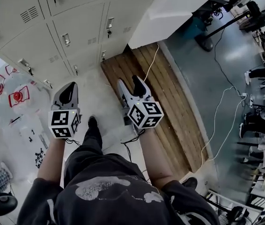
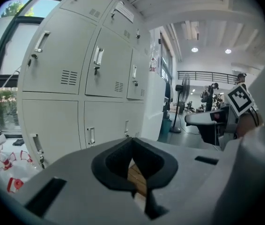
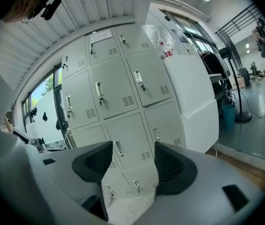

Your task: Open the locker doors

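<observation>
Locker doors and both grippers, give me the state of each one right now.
locker doors: all those in view shut.
left gripper: shut, nothing held, not touching the doors.
right gripper: open, nothing between its jaws, not touching the doors.

Closed grey lockers (image 1: 76,29) at 11 o'clock, left gripper (image 1: 70,85) at 9, right gripper (image 1: 130,83) near centre with fingers apart, wooden planks (image 1: 170,97) at 3, white cable (image 1: 151,61) across them

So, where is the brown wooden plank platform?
In the head view the brown wooden plank platform lies right of centre, at the foot of the grey metal lockers and the white block.
</observation>
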The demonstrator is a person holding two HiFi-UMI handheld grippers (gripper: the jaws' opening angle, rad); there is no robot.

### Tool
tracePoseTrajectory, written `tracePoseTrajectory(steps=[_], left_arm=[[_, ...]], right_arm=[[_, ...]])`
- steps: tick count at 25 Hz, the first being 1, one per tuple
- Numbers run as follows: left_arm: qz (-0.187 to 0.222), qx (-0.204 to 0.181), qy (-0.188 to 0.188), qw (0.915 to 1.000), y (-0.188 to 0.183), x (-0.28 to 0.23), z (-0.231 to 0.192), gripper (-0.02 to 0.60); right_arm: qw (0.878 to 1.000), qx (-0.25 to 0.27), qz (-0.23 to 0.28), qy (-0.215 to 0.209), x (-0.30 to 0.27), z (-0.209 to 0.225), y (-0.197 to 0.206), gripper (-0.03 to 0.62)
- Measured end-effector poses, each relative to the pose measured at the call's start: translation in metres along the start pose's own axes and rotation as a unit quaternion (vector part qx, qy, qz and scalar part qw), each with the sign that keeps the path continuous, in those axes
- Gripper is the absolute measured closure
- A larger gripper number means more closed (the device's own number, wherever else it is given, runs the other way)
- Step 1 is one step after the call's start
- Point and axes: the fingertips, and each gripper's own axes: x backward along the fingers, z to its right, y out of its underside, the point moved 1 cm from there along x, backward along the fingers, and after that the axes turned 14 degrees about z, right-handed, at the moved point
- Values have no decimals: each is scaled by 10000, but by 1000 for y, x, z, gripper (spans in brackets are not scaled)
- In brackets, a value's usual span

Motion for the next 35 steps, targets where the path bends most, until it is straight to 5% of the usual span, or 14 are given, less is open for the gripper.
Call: tracePoseTrajectory(steps=[15,28,35], left_arm=[[-444,310,-442,9976,40,-121,-60,574],[-497,329,-1364,9889,84,-211,-56,574],[-527,347,-1718,9831,108,-231,-69,574]], right_arm=[[9978,-198,-543,-327,-153,76,51,296],[9801,298,-960,-1713,-268,131,114,296],[9748,392,-823,-2036,-325,140,140,296]])
